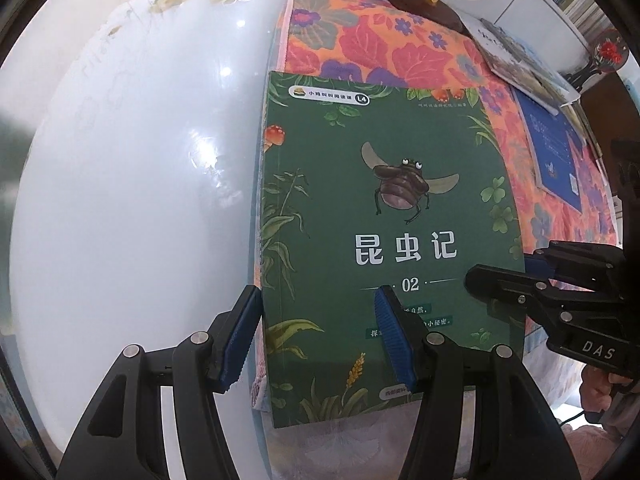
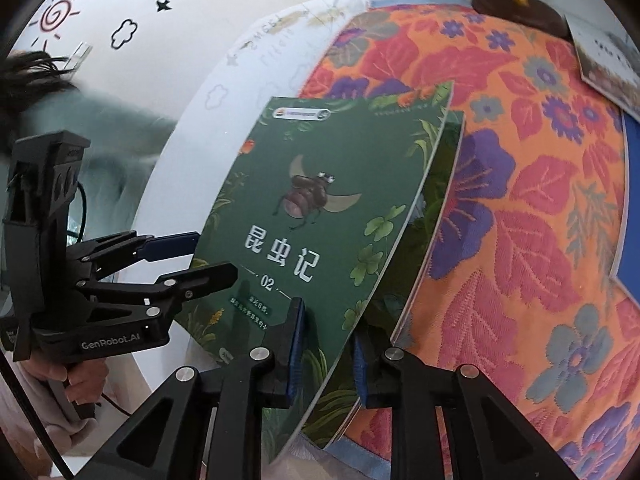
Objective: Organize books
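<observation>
On the floral cloth, my right claw pinches the green book's lifted cover; left claw gapes half open, straddling its spine. I'd lower slowly, keeping edges squared.

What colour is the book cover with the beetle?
Dark green book with leafy borders; clearest in the left wrist view.

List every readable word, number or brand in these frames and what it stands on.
"昆虫记" and "02": green book cover.
"L4": badge on that cover; the rest of the cover's print is too small.
"DAS": right gripper.
"GenRobot.AI": left gripper.
"Swee", cut off: wall.
Other books' covers: blurred.
</observation>
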`<state>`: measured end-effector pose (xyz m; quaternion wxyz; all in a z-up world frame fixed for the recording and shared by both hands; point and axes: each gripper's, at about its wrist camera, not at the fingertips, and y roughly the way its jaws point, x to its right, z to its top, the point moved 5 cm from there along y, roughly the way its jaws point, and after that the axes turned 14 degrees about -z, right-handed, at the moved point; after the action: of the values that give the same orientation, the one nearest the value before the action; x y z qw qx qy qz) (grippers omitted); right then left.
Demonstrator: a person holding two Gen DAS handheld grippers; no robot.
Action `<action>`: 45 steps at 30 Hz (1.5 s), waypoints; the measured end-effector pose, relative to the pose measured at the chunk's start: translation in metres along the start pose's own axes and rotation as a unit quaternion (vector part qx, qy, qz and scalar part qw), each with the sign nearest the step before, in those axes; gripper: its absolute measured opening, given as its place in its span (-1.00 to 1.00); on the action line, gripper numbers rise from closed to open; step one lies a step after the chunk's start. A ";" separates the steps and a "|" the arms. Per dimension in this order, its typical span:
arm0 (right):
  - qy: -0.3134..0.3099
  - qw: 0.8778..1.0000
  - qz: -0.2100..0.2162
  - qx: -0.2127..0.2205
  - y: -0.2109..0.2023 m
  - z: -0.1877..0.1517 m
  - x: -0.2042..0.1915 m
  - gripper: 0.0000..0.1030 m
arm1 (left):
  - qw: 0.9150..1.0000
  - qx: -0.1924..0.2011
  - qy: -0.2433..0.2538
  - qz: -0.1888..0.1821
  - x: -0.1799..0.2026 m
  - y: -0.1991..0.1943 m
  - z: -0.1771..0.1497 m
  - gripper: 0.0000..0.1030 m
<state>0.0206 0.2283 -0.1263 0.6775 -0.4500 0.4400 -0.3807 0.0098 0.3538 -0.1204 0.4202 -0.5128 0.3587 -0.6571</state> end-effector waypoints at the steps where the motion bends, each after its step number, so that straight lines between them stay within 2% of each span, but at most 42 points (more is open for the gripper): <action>1: 0.004 1.000 0.004 -0.001 0.000 0.000 0.001 -0.59 | 1.000 -0.001 0.001 0.003 0.000 0.001 0.000 0.07; 6: 0.017 1.000 0.013 -0.005 0.000 -0.002 0.005 -0.59 | 1.000 -0.011 0.007 0.016 0.004 0.005 0.000 0.08; 10: 0.045 0.998 0.030 -0.011 0.000 -0.005 0.013 -0.59 | 1.000 -0.013 -0.014 -0.002 0.000 0.008 0.000 0.13; 16: 0.067 0.997 0.024 -0.018 -0.010 -0.014 0.029 -0.59 | 1.000 -0.010 -0.025 -0.006 -0.003 0.007 -0.002 0.17; 18: 0.071 0.997 0.010 -0.021 -0.012 -0.017 0.036 -0.58 | 1.000 -0.011 -0.026 -0.002 -0.003 0.007 -0.003 0.18; 20: 0.080 0.996 -0.003 -0.033 -0.009 -0.019 0.046 -0.58 | 1.000 -0.012 -0.024 0.005 -0.002 0.007 -0.003 0.19; 24: 0.112 0.993 0.013 -0.038 -0.012 -0.028 0.066 -0.58 | 0.999 -0.013 -0.025 0.024 0.002 0.010 0.000 0.20; 30: 0.150 0.988 0.020 -0.027 -0.027 -0.041 0.104 -0.57 | 0.997 -0.024 -0.026 0.073 0.019 0.012 0.008 0.22; 32: 0.165 0.986 0.021 -0.020 -0.034 -0.045 0.121 -0.57 | 0.995 -0.022 -0.018 0.094 0.029 0.011 0.013 0.22; 38: 0.209 0.977 -0.007 0.037 -0.074 -0.055 0.193 -0.55 | 0.999 0.012 0.007 0.047 0.089 0.007 0.049 0.22; 45: 0.271 0.960 -0.021 0.064 -0.101 -0.072 0.283 -0.53 | 0.996 -0.003 0.080 0.037 0.173 0.049 0.098 0.22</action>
<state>0.0325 -0.0802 -0.1178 0.5521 -0.2947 0.5726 -0.5296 0.0935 0.1711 -0.0788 0.4127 -0.4462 0.4123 -0.6787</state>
